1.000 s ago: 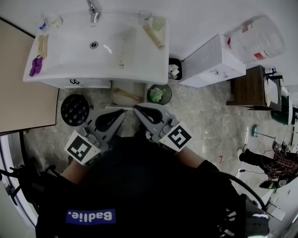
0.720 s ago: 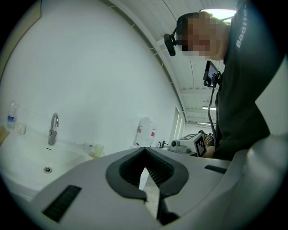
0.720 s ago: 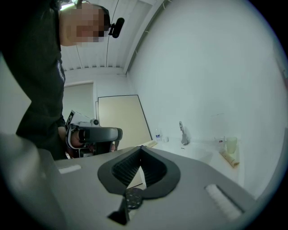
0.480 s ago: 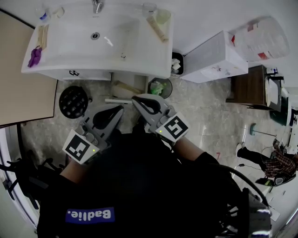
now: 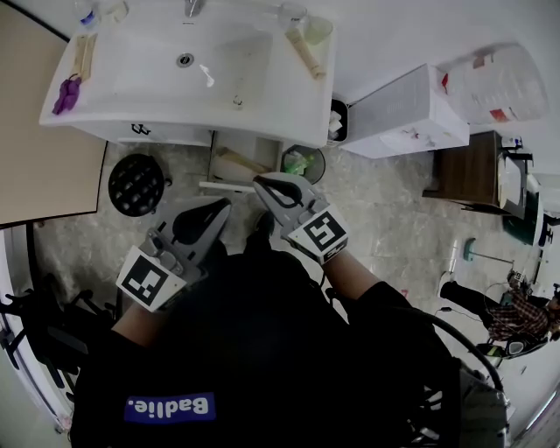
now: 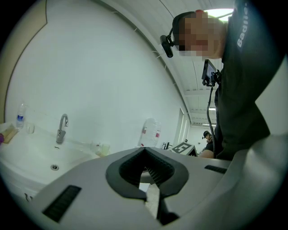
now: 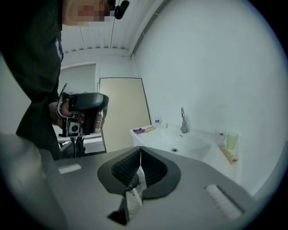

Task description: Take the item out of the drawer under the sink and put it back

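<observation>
Open drawer (image 5: 261,150) sits under the sink (image 5: 262,105), bin (image 5: 320,166) at its right.

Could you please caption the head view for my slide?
Shut left tool and right tool face open drawer under sink.

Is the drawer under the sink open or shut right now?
Open: the drawer juts out below the sink, with a tan item visible inside.

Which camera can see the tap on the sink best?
The left gripper view: the tap shows whole, from the side, its curved spout over the sink. The right gripper view shows the tap too, but smaller. In the head view the tap sits at the top edge, seen from above and cut off.
</observation>
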`<state>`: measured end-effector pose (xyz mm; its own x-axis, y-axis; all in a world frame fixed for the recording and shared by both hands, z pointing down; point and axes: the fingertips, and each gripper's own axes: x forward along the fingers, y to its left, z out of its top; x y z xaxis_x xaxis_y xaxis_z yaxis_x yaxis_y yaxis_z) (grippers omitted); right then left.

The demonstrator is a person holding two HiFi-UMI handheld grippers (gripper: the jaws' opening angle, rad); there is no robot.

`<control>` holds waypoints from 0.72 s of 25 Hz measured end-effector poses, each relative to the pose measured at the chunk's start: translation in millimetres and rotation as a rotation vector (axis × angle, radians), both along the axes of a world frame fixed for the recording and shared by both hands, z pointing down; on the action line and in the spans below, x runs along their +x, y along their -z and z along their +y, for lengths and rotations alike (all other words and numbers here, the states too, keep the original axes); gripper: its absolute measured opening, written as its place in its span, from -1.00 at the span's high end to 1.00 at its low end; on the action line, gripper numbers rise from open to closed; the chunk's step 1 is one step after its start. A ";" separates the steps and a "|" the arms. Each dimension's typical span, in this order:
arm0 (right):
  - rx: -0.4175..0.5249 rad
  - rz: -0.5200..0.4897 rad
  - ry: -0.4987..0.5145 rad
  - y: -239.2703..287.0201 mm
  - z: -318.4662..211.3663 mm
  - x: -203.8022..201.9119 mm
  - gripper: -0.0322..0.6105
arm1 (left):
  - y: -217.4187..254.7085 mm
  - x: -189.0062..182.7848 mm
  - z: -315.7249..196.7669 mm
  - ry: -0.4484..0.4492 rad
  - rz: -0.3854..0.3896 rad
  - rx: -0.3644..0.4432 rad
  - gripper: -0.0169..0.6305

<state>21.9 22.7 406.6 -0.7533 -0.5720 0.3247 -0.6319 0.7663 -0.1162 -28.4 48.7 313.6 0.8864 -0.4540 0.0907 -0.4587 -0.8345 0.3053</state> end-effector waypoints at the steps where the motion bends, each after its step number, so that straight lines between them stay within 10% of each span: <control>1: -0.004 0.010 0.003 -6.1 -0.3 -0.4 0.88 | -0.3 -1.5 -0.1 0.003 0.000 0.004 0.93; 18: -0.108 0.182 0.051 -103.7 -8.0 -3.9 0.74 | -13.7 -12.3 6.9 0.000 -0.029 0.001 0.93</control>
